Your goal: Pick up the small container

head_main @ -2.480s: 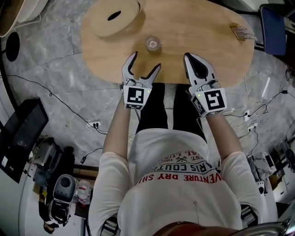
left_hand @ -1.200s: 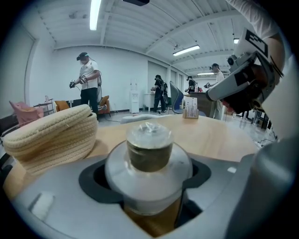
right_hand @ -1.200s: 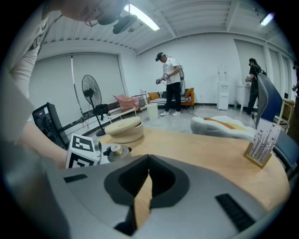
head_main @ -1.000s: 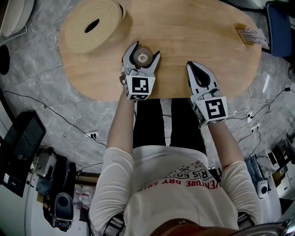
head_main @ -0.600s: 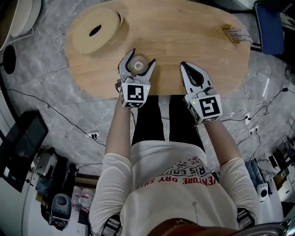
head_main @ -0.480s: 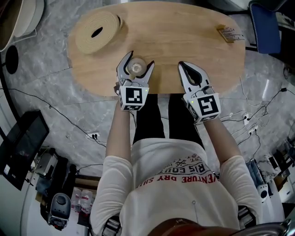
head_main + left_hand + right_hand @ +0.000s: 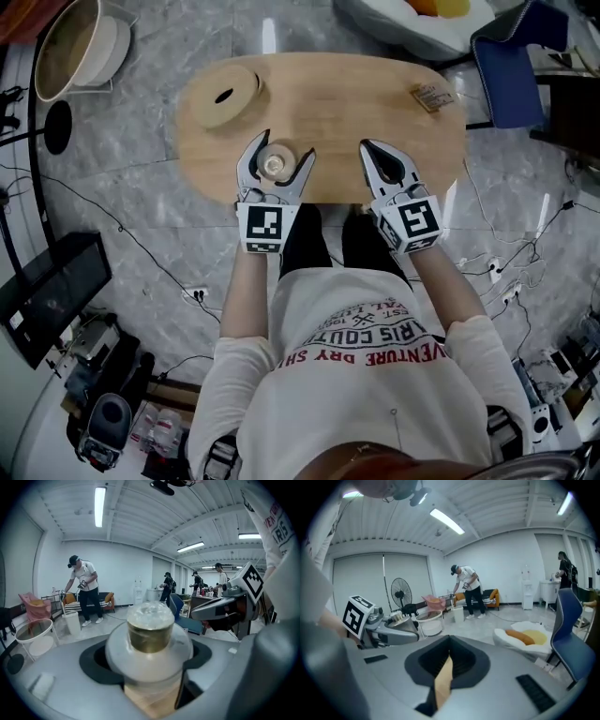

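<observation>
The small container point(image 7: 274, 164) is a clear little jar with a gold band and a pale lid. It sits between the jaws of my left gripper point(image 7: 287, 145), over the front edge of the oval wooden table point(image 7: 347, 103). In the left gripper view the small container point(image 7: 150, 630) fills the hollow between the jaws, and both pads point(image 7: 93, 660) press on its body. My right gripper point(image 7: 368, 150) rests to the right at the table's front edge. It is shut and empty; only a thin strip of wood shows in its slit point(image 7: 444, 677).
A flat round roll with a centre hole point(image 7: 225, 94) lies at the table's back left, and a small printed card point(image 7: 429, 97) at the back right. A blue chair point(image 7: 511, 75), a round basket point(image 7: 80, 47) and floor cables point(image 7: 141, 234) surround the table.
The head camera has pulled back, so the table looks smaller. The left gripper keeps the container between its jaws and now sits closer to the table's front edge. The right gripper stays shut.
</observation>
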`<state>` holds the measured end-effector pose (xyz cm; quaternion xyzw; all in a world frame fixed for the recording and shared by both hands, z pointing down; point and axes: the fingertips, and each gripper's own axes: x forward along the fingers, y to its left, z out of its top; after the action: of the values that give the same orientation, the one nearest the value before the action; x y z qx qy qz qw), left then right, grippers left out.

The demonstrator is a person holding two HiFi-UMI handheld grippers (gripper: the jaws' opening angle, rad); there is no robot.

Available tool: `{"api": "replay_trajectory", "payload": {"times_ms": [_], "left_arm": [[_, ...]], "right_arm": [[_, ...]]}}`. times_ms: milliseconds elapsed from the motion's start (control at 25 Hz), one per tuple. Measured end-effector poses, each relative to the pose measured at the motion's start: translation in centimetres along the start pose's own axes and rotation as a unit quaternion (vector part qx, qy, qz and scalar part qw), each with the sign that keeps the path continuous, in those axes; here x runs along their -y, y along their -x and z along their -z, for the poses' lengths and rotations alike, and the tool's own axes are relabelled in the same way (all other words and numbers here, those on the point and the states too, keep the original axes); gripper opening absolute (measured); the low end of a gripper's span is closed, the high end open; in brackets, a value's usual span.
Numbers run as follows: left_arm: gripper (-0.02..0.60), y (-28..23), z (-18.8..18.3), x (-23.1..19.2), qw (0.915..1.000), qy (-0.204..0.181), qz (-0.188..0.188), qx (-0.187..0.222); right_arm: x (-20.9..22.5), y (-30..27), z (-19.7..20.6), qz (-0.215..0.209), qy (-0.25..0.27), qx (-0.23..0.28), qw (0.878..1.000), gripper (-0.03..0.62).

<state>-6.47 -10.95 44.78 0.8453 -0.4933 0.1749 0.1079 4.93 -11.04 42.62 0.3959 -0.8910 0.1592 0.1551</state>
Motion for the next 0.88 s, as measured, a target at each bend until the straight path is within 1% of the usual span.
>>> {"api": "replay_trajectory", "payload": {"times_ms": [200,320,440,560,720,880], "left_arm": [[0.344,2.9,-6.3,0.9,0.9998,-0.018,-0.005,0.009],[0.344,4.5,-9.4,1.3,0.9995,-0.026,-0.006,0.018],[0.344,6.1,-12.6,1.7,0.9989,-0.023,-0.002,0.042],[0.344,7.4,-15.7,1.8,0.997,-0.038,-0.003,0.067],[0.344,8.8,-18.8,1.9,0.9946,-0.048,-0.004,0.093],[0.344,9.5,-21.4,2.4,0.9915,-0.07,-0.007,0.109]], "right_arm": [[-0.1,2.6,-5.9,-0.006,0.03,0.031,0.999,0.006],[-0.3,4.1,-8.8,-0.01,0.038,0.055,0.998,0.006],[-0.8,5.7,-11.5,-0.018,0.042,0.077,0.996,0.006],[-1.4,6.7,-14.0,-0.02,0.044,0.092,0.995,0.006],[-2.1,7.9,-16.7,-0.021,0.067,0.115,0.991,0.006],[-2.1,9.1,-19.0,-0.029,0.082,0.148,0.985,0.006]]}}
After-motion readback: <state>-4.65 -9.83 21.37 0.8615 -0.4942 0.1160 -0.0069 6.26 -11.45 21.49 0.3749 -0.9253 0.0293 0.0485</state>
